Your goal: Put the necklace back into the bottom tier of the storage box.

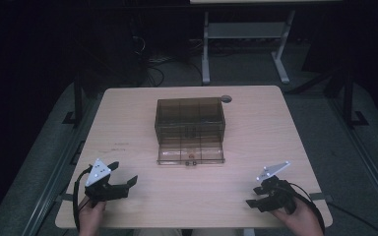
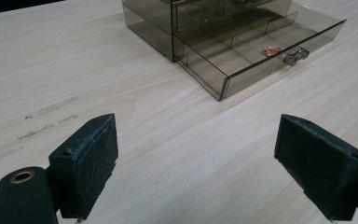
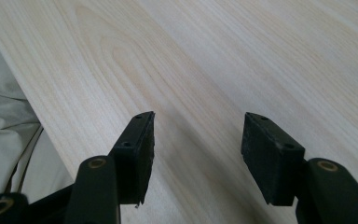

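High view: smoked clear drawer box (image 1: 189, 120) mid-table on pale wood table (image 1: 256, 132); bottom drawer (image 1: 191, 153) pulled out toward the person
Drawer contents: small copper-coloured bits (image 2: 271, 50) in a front compartment, just behind the handle (image 2: 295, 55)
Left gripper (image 1: 126, 173): near-left of the box, well apart; jaws spread wide, nothing between
Right gripper (image 1: 254, 196): near-right of the box, well apart; jaws parted, gripping nothing

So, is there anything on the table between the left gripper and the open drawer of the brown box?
Nothing visible: bare table lies between the open left gripper and the pulled-out drawer.
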{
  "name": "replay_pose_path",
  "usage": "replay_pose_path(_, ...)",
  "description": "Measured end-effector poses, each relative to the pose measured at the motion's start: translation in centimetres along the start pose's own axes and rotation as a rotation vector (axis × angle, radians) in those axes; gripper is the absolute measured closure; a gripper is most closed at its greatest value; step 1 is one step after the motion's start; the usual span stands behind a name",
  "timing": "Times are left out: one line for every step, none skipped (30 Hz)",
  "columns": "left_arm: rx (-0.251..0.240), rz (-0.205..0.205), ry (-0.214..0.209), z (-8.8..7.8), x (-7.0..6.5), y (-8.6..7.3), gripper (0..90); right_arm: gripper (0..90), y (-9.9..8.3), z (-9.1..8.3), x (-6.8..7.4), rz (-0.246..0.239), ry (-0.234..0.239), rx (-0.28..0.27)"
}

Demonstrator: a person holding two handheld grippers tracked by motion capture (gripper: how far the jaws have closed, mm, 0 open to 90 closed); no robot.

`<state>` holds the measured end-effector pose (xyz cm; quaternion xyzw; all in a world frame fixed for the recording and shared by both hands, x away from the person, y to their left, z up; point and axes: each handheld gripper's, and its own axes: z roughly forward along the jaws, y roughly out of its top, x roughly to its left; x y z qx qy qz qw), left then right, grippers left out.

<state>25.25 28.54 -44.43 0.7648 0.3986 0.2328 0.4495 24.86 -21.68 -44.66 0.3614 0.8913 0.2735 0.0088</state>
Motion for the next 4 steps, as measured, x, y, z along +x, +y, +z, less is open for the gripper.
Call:
replay_pose_path(0.001, 0.003, 0.000, -0.01, 0.00, 0.01, 13.0, 43.5, -0.12, -0.09, 0.06, 0.007, -0.002, -0.003)
replay_pose_path(0.002, 0.007, -0.001, -0.02, 0.00, 0.04, 13.0, 43.2, -0.23, -0.13, 0.02, 0.000, -0.007, -0.007)
replay_pose_path(-0.001, 0.007, -0.001, -0.03, -0.01, 0.06, 13.0, 42.7, -0.34, -0.23, 0.10, 0.005, -0.017, -0.004)
replay_pose_path(-0.001, 0.007, -0.001, -0.03, -0.01, 0.06, 13.0, 42.4, -0.46, -0.33, 0.09, 0.000, -0.025, -0.006)
